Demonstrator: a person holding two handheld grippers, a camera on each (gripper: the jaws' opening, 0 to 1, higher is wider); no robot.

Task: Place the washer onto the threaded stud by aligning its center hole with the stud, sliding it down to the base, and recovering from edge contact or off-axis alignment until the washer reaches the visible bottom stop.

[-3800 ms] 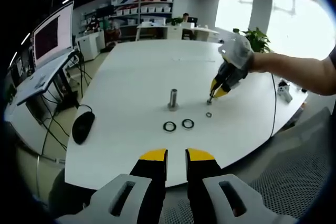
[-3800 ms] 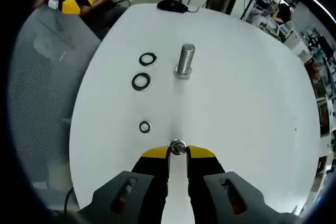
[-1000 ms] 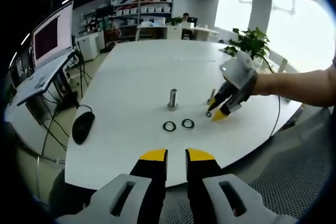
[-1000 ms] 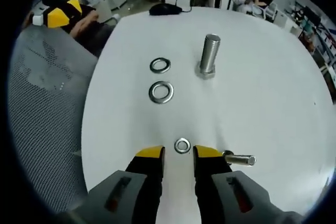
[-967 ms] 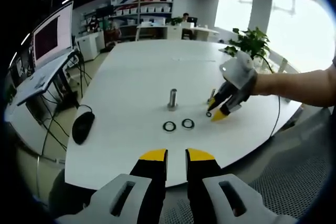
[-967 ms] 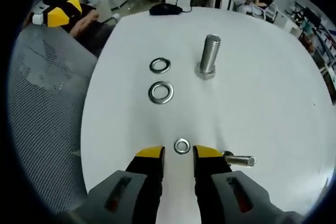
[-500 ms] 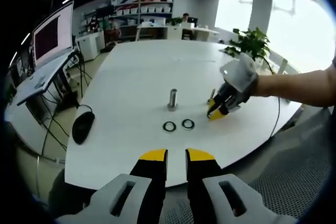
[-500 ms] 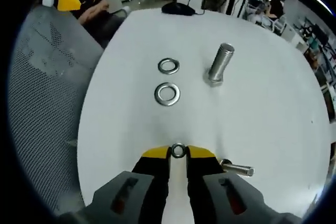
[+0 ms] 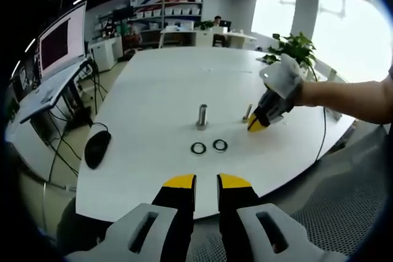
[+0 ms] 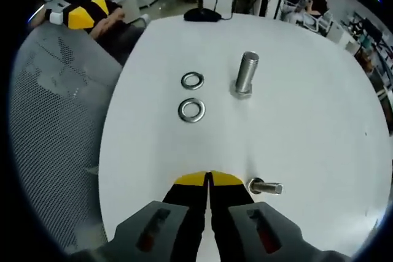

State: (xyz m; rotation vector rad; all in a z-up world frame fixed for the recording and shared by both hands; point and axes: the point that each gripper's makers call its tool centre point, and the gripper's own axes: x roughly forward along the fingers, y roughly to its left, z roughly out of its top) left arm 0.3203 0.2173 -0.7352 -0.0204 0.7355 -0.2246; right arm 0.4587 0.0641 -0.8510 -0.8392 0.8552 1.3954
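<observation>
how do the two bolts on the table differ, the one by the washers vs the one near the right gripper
The bolt by the washers stands upright on its head; the small bolt lies on its side. The upright one looks thicker and longer, the lying one slimmer and shorter. The upright one stands far across the table from the right gripper; the lying one sits close beside it. Both are bare silvery metal.
</observation>
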